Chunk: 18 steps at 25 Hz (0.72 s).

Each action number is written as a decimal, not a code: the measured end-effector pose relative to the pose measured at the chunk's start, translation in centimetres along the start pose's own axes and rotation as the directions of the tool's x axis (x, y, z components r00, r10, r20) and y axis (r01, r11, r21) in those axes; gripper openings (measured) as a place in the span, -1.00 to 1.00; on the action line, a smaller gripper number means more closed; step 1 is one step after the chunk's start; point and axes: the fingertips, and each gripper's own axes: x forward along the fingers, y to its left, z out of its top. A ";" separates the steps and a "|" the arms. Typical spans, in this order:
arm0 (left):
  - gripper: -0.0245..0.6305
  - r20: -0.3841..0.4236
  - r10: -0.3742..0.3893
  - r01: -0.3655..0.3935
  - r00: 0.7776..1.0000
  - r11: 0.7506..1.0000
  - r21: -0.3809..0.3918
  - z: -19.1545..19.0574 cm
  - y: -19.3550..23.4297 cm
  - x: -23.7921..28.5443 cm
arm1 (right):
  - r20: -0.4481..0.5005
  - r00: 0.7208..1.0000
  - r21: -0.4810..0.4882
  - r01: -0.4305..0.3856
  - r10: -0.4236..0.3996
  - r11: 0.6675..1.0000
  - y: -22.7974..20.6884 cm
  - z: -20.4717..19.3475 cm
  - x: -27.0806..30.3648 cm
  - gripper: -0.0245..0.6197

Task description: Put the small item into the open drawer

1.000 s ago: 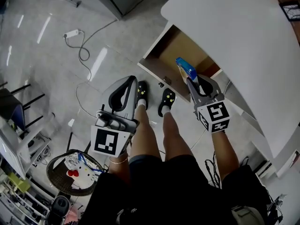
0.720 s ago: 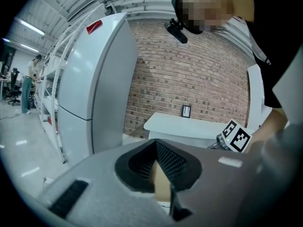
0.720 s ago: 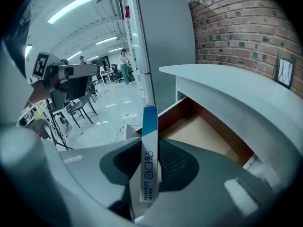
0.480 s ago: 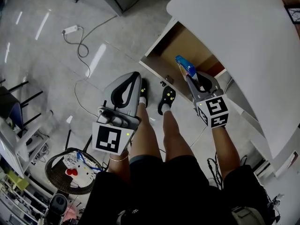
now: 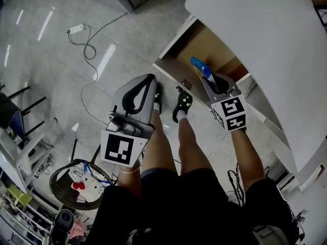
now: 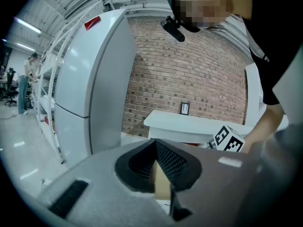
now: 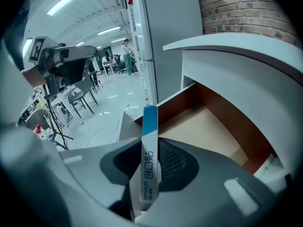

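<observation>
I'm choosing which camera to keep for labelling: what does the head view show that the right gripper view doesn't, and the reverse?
Only the head view: the person's legs, black shoes, a power strip, and the right gripper seen from above. Only the right gripper view: the print along the narrow edge of the blue-and-white box, a tall grey refrigerator and chairs behind. Both: that box clamped in the right gripper, the open drawer, and the left gripper.
</observation>
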 end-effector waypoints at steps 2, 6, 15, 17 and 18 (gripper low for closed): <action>-0.93 0.003 0.003 -0.003 1.000 1.000 -0.004 -0.1 0.2 -0.1 | -0.013 1.000 -0.012 -0.001 0.001 1.000 0.0 -0.3 0.5 -0.61; -0.93 0.005 0.007 -0.007 1.000 1.000 -0.012 -0.2 0.5 -0.3 | -0.041 0.999 -0.021 0.000 -0.001 1.000 0.0 -1.0 1.4 -0.61; -0.93 0.009 0.009 -0.009 1.000 0.999 -0.036 -0.7 0.9 -0.9 | -0.093 0.996 -0.029 -0.002 0.000 1.000 0.2 -2.4 3.1 -0.61; -0.93 0.010 0.009 -0.008 1.000 0.999 -0.036 -0.6 0.9 -1.0 | -0.109 0.994 -0.032 -0.004 0.000 0.999 0.3 -2.9 3.5 -0.60; -0.93 0.009 0.009 -0.008 1.000 0.999 -0.036 -0.6 1.0 -1.1 | -0.118 0.993 -0.036 -0.005 0.000 0.999 0.4 -3.1 3.8 -0.61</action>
